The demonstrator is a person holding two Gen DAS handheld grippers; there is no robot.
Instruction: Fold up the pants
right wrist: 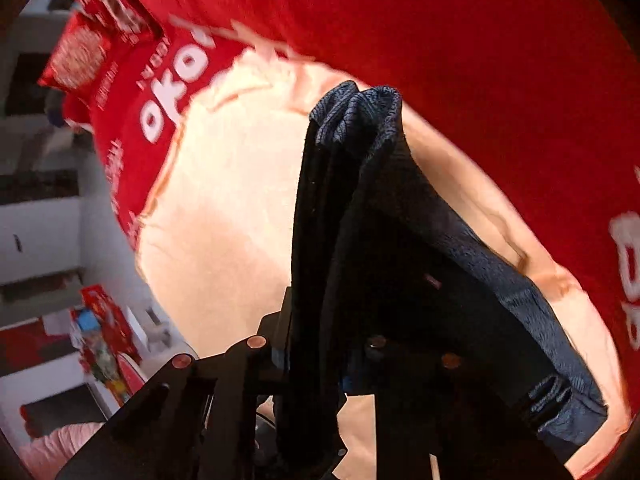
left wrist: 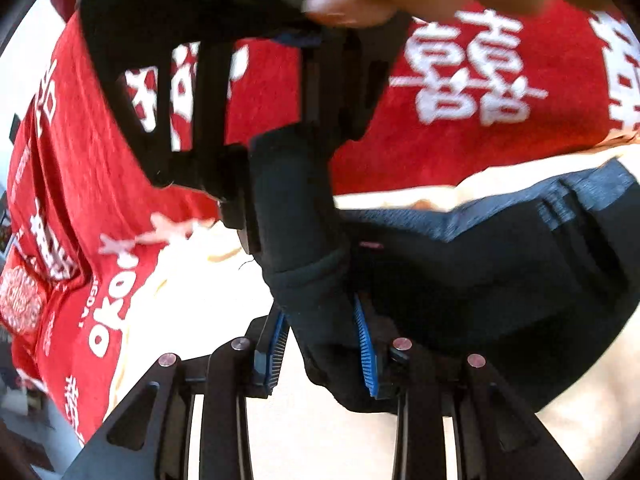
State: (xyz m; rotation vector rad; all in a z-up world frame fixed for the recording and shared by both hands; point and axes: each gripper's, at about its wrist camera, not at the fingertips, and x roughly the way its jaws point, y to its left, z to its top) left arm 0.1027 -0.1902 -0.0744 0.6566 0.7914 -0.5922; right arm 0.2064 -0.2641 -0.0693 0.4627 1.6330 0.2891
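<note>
The dark navy pants [left wrist: 460, 276] hang lifted above a cream sheet [left wrist: 192, 304]. My left gripper [left wrist: 322, 344] is shut on a bunched fold of the pants between its blue pads [left wrist: 366, 344]. My right gripper shows in the left wrist view [left wrist: 240, 120] above, with a hand on it, holding the same cloth higher up. In the right wrist view the pants [right wrist: 352, 220] drape over and between my right gripper's fingers [right wrist: 312, 364], which are shut on the cloth; its fingertips are hidden by fabric.
A red blanket with white characters [left wrist: 480, 80] lies around the cream sheet [right wrist: 224, 208]. Red pillows [right wrist: 80, 56] sit at the far end. White furniture and red boxes [right wrist: 104, 320] stand beside the bed.
</note>
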